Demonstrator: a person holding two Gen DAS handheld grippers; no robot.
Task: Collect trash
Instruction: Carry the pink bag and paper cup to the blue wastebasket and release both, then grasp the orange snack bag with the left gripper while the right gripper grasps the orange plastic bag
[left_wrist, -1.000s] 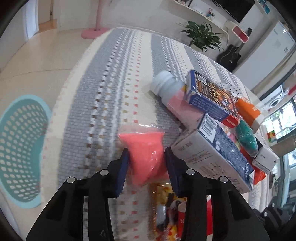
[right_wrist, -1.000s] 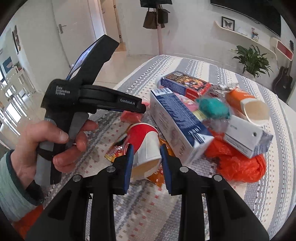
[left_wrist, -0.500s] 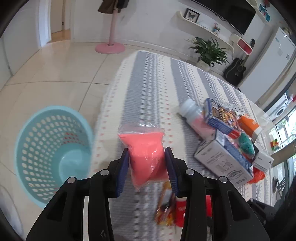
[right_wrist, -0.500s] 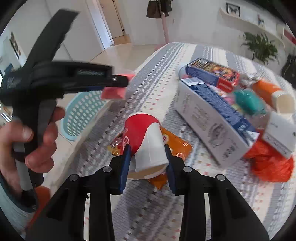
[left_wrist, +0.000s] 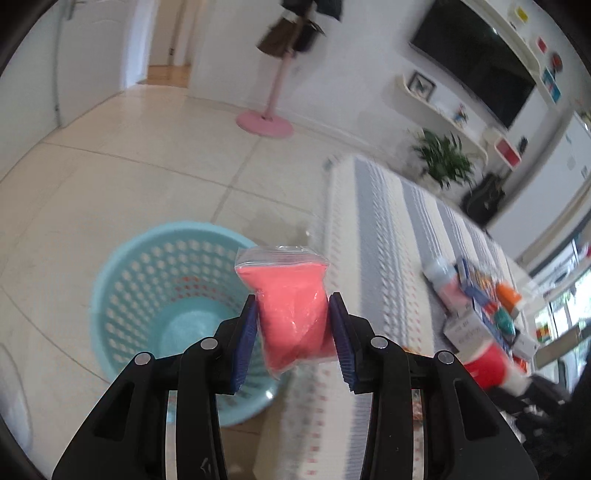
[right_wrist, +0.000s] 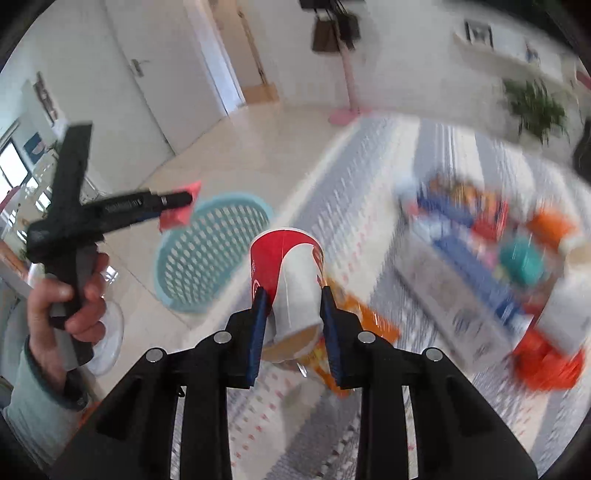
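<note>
My left gripper is shut on a pink filled plastic bag and holds it in the air over the near rim of the light blue mesh basket on the floor. The right wrist view shows that gripper, in a person's hand, above the basket. My right gripper holds a red and white paper cup above the striped table; its jaws are closing and both pads press on the cup.
Blurred trash lies on the table at the right: a blue and white carton, an orange bag and an orange wrapper under the cup. A pink coat stand stands on the tiled floor behind the basket.
The left gripper has carried the pink bag off the table leftward until it hangs over the basket. The right gripper has lifted the cup off the wrapper and moved toward the table's edge.
</note>
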